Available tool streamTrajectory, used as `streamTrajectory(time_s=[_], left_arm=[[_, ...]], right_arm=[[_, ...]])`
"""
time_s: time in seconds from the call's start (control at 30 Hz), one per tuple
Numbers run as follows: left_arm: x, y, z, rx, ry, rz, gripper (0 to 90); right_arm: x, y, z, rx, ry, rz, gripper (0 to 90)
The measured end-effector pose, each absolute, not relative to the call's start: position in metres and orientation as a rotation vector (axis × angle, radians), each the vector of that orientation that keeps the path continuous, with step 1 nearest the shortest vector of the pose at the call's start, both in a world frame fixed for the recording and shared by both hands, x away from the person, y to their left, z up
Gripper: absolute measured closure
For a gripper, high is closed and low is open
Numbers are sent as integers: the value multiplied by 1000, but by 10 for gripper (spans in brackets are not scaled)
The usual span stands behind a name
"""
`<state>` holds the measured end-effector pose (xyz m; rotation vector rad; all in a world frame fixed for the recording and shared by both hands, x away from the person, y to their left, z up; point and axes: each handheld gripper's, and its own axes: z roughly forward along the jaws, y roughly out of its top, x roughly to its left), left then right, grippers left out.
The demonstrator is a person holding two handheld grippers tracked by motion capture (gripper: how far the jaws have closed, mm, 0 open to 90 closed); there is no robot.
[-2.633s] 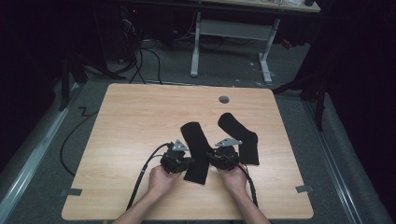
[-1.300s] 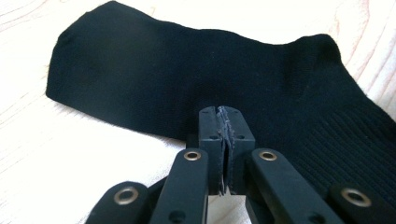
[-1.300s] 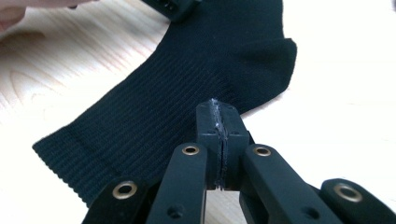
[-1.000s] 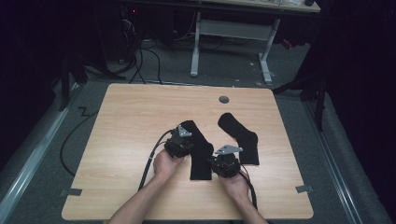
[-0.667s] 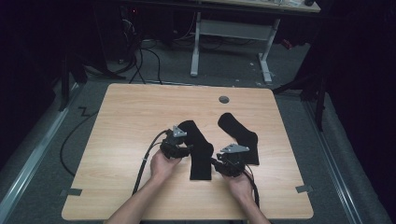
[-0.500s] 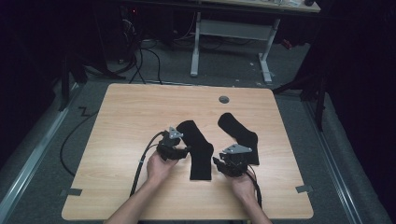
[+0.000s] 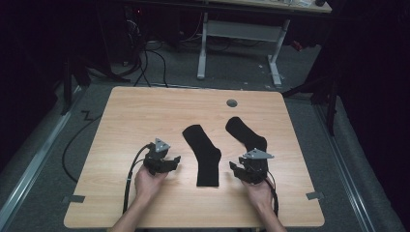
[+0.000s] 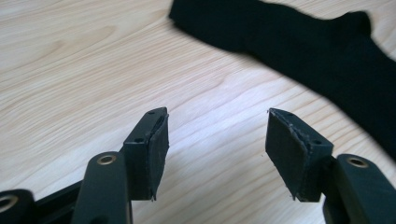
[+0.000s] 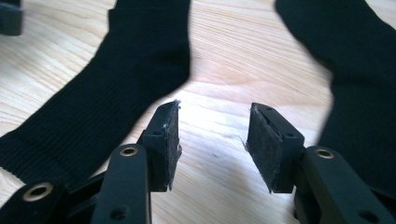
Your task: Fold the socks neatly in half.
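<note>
Two black socks lie flat on the wooden table (image 7: 145, 111). The middle sock (image 7: 205, 154) runs from the table's centre toward the front edge, cuff nearest me. The right sock (image 7: 246, 135) lies beside it, its lower end under my right gripper. My left gripper (image 7: 175, 160) rests to the left of the middle sock, open and apart from it; its jaws frame bare wood (image 8: 215, 140), with that sock (image 8: 317, 51) ahead. My right gripper (image 7: 234, 167) sits between the two socks, open over bare wood, the middle sock (image 9: 107, 79) on its left and the right sock (image 9: 359, 70) on its right.
A round grey grommet (image 7: 232, 103) is set in the table near its far edge. Black cables (image 7: 130, 179) trail from the left gripper toward the front edge. Beyond the table stand a white desk frame (image 7: 237, 38) and floor cables.
Both hands have let go of the middle sock and drawn apart, the left gripper leftward and the right gripper rightward. The sock now lies straightened and flat between them.
</note>
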<state>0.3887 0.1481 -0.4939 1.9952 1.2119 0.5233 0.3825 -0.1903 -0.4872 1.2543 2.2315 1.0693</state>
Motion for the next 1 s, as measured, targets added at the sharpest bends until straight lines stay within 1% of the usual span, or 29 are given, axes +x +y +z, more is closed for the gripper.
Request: streamTrajectory(time_s=[0.1,0.13,0.3,0.37,0.47,0.73,1.0], left_arm=[[384,156,-495,1991,1230,564,402],[383,159,-496,1993,1236,579,400],[381,170,-505,1999,1280,559,392],[377,172,-506,1995,1281,590,390],[374,175,-508,1975,1279,596,384],[372,176,-509,1975,1272,604,357],[372,176,-509,1981,1265,599,335]], right_arm=[[384,-197,-488,1273,2234,1064,541],[384,-199,-487,1279,2230,1044,556],[389,-206,-485,1292,2218,1006,585],[391,-209,-483,1303,2208,1006,586],[395,-213,-480,1291,2211,996,586],[412,-224,-469,1286,2172,994,618],[433,-241,-471,1338,2105,911,669]])
